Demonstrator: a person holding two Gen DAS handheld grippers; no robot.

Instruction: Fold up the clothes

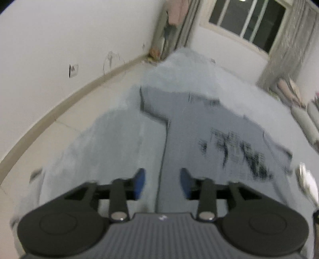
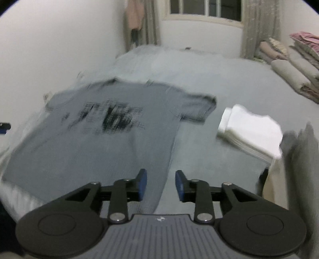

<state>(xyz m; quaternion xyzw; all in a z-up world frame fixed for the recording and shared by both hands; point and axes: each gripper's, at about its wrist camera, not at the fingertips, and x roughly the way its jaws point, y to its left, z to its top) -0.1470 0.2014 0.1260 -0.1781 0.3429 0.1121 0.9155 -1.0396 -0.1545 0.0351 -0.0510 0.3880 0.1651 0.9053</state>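
Observation:
A grey T-shirt (image 2: 103, 135) with a dark print (image 2: 113, 117) lies spread flat, front up, on a pale grey bed (image 2: 209, 83). My right gripper (image 2: 161, 185) hovers open over the shirt's lower right hem corner, nothing between its blue pads (image 2: 142, 184). In the left wrist view the same T-shirt (image 1: 199, 129) stretches away from me, its left side edge running between my fingers. My left gripper (image 1: 162, 184) is open above that edge, holding nothing. Both views are motion-blurred.
A stack of folded white cloth (image 2: 251, 129) sits on the bed right of the shirt. Rolled bedding and pillows (image 2: 289, 67) pile at the far right. A white wall (image 1: 59, 49) runs along the bed's left side; a window (image 2: 205, 8) with curtains is at the far end.

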